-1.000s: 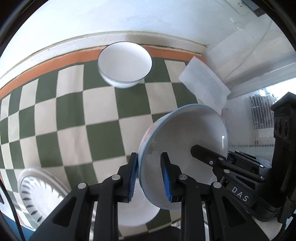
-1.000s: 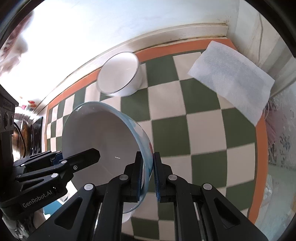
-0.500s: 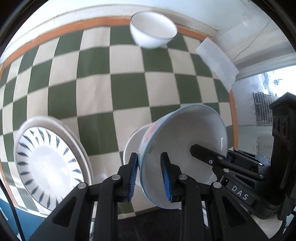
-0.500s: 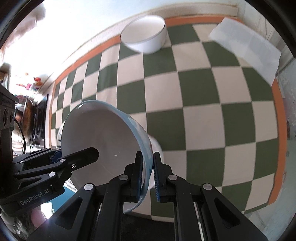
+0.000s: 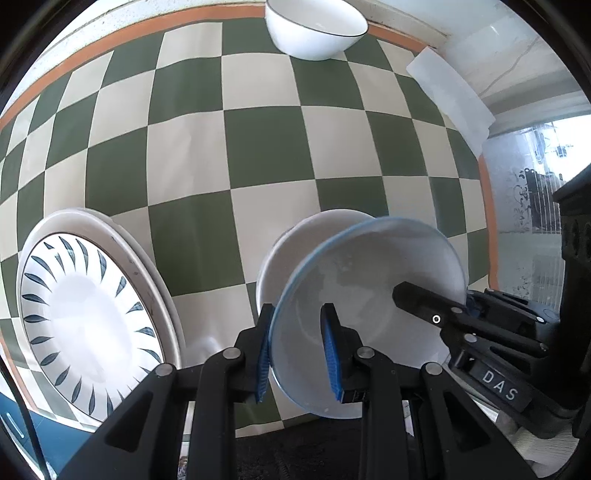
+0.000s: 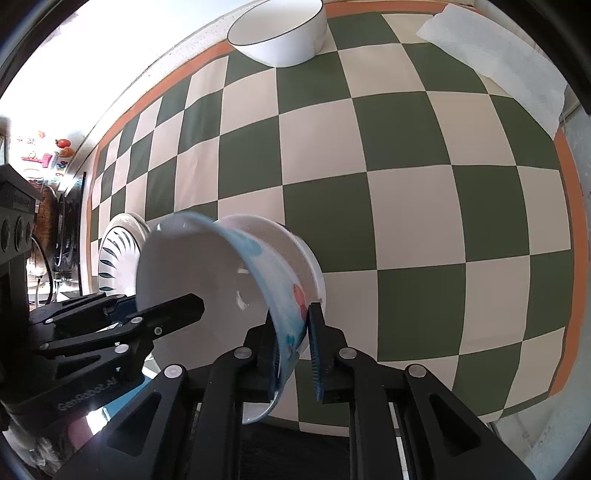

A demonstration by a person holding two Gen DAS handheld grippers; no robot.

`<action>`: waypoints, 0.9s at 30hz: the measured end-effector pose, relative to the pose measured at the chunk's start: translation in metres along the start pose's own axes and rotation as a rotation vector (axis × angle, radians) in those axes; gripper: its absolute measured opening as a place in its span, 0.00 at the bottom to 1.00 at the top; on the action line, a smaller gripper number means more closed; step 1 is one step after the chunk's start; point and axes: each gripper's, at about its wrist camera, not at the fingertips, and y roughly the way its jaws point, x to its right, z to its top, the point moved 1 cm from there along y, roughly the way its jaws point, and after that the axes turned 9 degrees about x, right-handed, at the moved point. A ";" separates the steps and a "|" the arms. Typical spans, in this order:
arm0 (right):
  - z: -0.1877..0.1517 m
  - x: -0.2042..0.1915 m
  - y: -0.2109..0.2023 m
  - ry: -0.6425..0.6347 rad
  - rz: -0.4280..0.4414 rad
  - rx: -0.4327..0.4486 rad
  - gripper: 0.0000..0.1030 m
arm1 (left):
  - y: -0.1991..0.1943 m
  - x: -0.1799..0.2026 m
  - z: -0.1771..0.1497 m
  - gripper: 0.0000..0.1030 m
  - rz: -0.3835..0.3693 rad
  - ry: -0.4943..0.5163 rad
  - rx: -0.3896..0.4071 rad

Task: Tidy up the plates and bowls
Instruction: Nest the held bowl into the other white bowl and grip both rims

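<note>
A blue-rimmed patterned bowl (image 5: 369, 295) hangs tilted between both grippers, just above a white bowl (image 5: 291, 251) on the checkered cloth. My left gripper (image 5: 297, 350) is shut on the patterned bowl's left rim. My right gripper (image 6: 295, 343) is shut on its right wall (image 6: 291, 306), over the white bowl (image 6: 291, 240). A blue-leaf plate (image 5: 81, 314) lies on a larger white plate at the left, also in the right wrist view (image 6: 118, 251). A white bowl with a dark rim (image 5: 317, 29) stands at the far edge, also in the right wrist view (image 6: 280, 33).
A white paper towel (image 6: 495, 55) lies at the far right corner of the checkered tablecloth (image 5: 258, 147). A wall runs along the table's far side. The table's right edge drops off near a window. Kitchen clutter shows at the far left in the right wrist view.
Both grippers have carried the patterned bowl back toward the near edge and down over the white bowl. The far bowl has receded. The leaf plate has come fully into view.
</note>
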 end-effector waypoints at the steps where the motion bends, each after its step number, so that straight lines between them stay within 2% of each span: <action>1: 0.001 -0.001 0.000 -0.005 -0.002 0.002 0.15 | 0.000 0.000 0.000 0.21 0.000 -0.001 0.000; 10: 0.002 -0.004 -0.002 -0.017 -0.012 -0.003 0.15 | -0.013 -0.002 0.001 0.21 -0.003 -0.004 0.023; 14: 0.003 -0.001 -0.007 -0.005 -0.019 -0.002 0.15 | -0.014 -0.003 0.000 0.21 0.021 -0.002 0.030; 27: 0.004 -0.009 -0.008 -0.043 0.010 -0.014 0.15 | -0.016 -0.003 -0.004 0.21 0.027 -0.021 0.033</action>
